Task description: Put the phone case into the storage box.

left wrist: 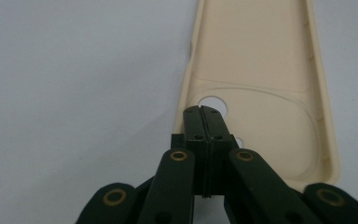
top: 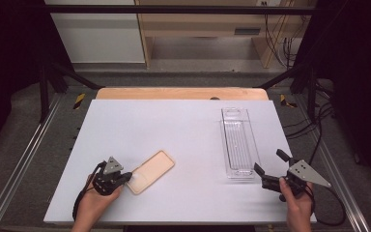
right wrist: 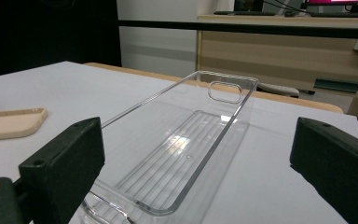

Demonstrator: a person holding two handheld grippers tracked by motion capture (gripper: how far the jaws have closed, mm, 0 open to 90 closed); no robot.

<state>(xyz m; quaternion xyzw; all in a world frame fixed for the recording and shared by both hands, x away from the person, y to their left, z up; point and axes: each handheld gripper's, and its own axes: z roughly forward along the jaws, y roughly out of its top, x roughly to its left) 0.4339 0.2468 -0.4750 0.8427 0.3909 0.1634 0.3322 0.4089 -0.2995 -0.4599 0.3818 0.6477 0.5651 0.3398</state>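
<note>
A beige phone case (top: 152, 170) lies hollow side up on the white table (top: 174, 121), near the front left. My left gripper (top: 128, 178) is shut, jaws pressed flat together with nothing between them. Its tips rest over the case's near end by the round camera hole (left wrist: 213, 102), inside the case (left wrist: 256, 70). A clear plastic tray (top: 237, 142) lies lengthwise at the right. My right gripper (top: 270, 162) is open at the tray's near end, and its jaws stand wide to either side of the tray (right wrist: 200, 135). The case (right wrist: 11, 122) shows far left there.
A wooden strip (top: 181, 93) borders the table's far edge. Metal rails (top: 26, 150) run along both sides. Black cables (top: 319, 121) hang at the right, beyond the table. A wooden desk (top: 212, 24) stands behind.
</note>
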